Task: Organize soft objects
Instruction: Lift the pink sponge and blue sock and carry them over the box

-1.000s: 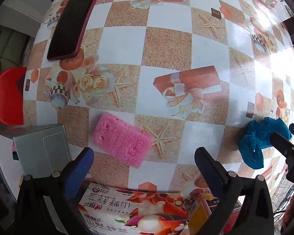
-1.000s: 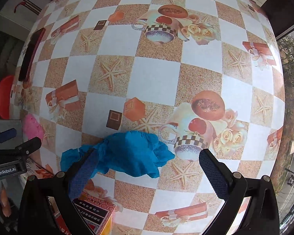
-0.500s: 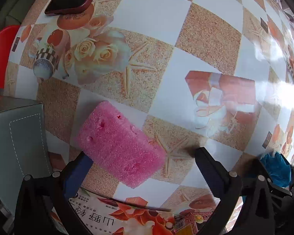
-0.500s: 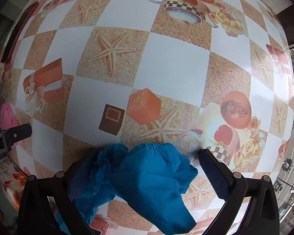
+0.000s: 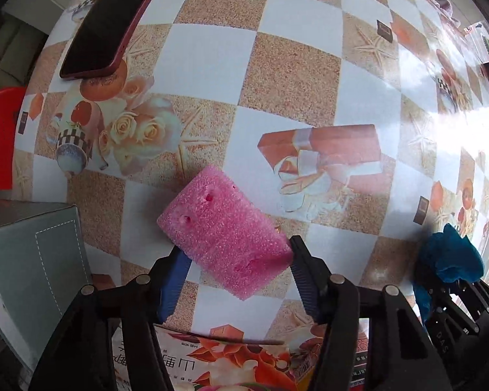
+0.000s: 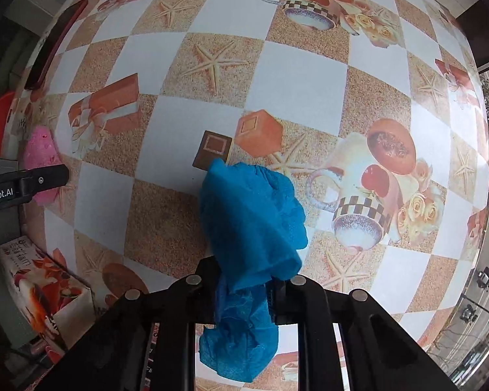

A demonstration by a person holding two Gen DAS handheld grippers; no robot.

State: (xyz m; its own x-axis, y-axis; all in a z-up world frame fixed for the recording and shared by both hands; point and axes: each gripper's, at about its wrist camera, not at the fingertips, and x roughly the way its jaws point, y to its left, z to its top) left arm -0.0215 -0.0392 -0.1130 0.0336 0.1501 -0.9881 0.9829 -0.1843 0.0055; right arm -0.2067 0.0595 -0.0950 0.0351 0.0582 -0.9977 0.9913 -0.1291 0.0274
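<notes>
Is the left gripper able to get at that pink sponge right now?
Probably yes. The left gripper already has the pink sponge between its closing jaws, both pads at its sides, nothing blocking. The right gripper is busy clamping the blue cloth.

**A household table by a window**

A home setting: a glossy checked oilcloth printed with teacups, roses and starfish covers the table; a red-cased smartphone lies on it; a floral-printed tissue box sits at the edge; a red plastic stool stands beside it.
</notes>
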